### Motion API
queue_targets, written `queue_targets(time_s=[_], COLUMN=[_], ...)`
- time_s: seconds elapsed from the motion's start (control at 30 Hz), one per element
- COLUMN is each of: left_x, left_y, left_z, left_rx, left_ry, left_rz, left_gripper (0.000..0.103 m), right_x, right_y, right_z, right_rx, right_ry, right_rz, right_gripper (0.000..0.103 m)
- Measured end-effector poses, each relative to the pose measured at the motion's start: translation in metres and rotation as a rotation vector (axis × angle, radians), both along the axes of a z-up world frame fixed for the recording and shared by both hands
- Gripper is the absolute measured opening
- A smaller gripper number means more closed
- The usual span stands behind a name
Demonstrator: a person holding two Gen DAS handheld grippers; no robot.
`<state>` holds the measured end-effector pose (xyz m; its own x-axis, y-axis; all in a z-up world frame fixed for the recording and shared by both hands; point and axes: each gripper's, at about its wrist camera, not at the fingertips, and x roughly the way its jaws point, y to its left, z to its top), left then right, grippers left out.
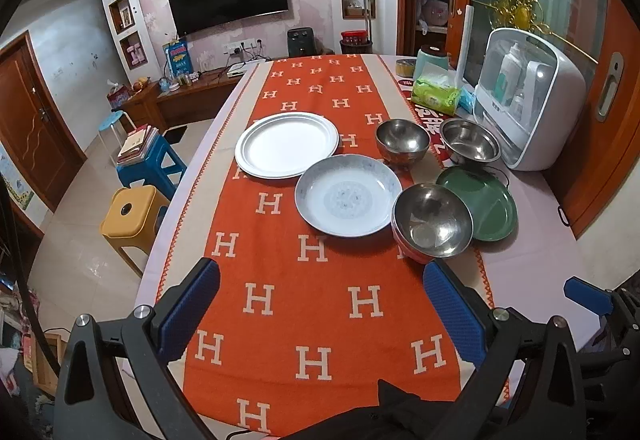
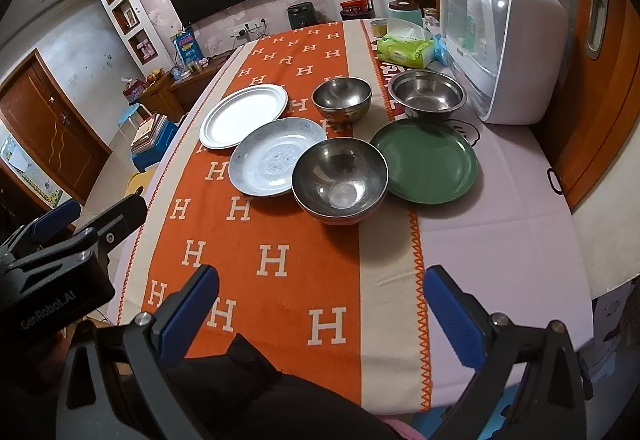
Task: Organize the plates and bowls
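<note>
- Left wrist view: left gripper (image 1: pixel 320 304) hangs over the near end of the orange runner (image 1: pixel 304 280), jaws spread wide, nothing between them. Loads of bare cloth between the fingers and the dishes, so open room up front.
- Same view, the dishes sit mid-table: white plate (image 1: pixel 287 145) far left, patterned plate (image 1: pixel 348 195) just nearer and right of it, rims about touching.
- A steel bowl (image 1: pixel 433 221) sits near right, nested in a reddish bowl, its rim up against the patterned plate on one side and over the green plate (image 1: pixel 486 206) on the other.
- Two more steel bowls at the back: small one (image 1: pixel 402 140) and a wider one (image 1: pixel 470 141), which sits right beside the white cabinet (image 1: pixel 532 96). Tight on that side.
- All are round and sit mouth up, so no long axis to speak of.
- Table's left edge drops to stools (image 1: pixel 132 216) on the floor.
- Right wrist view: right gripper (image 2: pixel 320 304) also wide open and empty, over the near runner edge where the zigzag trim (image 2: pixel 418 280) runs.
- Here the green plate (image 2: pixel 425 161) lies on the plain pink cloth (image 2: pixel 500 232), which is bare toward the near right edge.
- The left gripper (image 2: pixel 76 232) shows at the far left, off the table edge.
</note>
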<state>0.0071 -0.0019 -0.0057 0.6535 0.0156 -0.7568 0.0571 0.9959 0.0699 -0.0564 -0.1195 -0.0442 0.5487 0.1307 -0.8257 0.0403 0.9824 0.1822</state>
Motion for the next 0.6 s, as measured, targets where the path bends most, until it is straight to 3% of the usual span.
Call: queue_targets(time_s=[0.4,0.6], left_x=[0.007,0.025], left_y=[0.005,0.022], left_z=[0.001,-0.008], left_rx=[0.041,0.019], left_ry=[0.037,0.114], left_rz=[0.010,0.008], left_gripper=[0.102,0.102], right_x=[0.010,0.022], right_y=[-0.001,0.004], right_z=[-0.006,-0.005], right_rx=[0.054,0.094], right_ry=[0.030,0.019], right_rz=[0.008,0.006], right_gripper=[0.099,0.097])
